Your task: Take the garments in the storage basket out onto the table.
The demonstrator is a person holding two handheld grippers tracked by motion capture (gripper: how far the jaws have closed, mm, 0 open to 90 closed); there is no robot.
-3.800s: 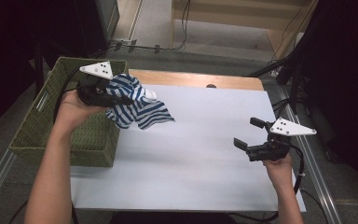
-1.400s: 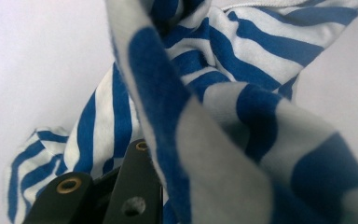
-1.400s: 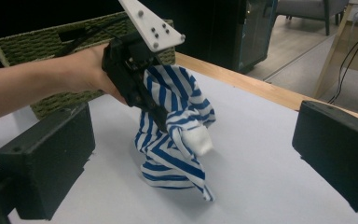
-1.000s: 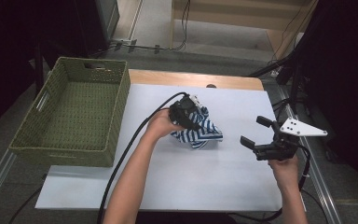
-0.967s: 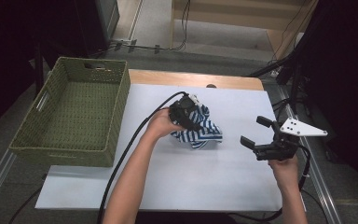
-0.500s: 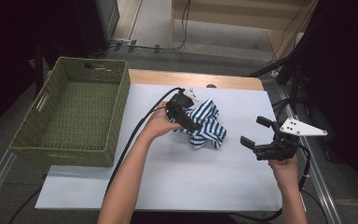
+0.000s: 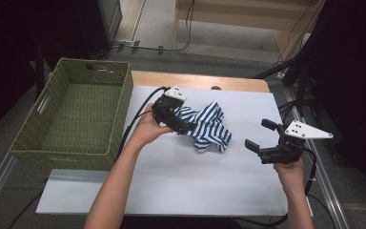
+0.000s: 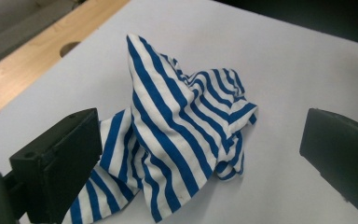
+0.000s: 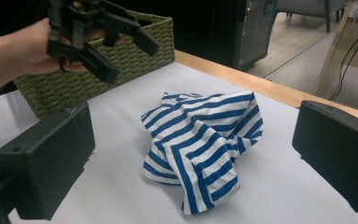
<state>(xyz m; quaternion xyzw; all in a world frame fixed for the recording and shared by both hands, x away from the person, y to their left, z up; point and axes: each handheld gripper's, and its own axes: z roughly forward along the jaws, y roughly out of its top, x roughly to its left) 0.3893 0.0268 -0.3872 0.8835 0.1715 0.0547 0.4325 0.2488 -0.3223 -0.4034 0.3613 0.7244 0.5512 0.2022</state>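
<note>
Striped cloth (image 7: 208, 126) lies loose; left gripper (image 7: 183, 127) and right gripper (image 7: 262, 135) both gape.

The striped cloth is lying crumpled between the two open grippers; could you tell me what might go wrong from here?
1. The striped cloth is bunched in folds, so a pinch may catch several layers, not an edge.
2. The left gripper hovers right beside it; its open jaws could snag a fold.
3. The right gripper sits apart and might drag the cloth across the table.
</note>
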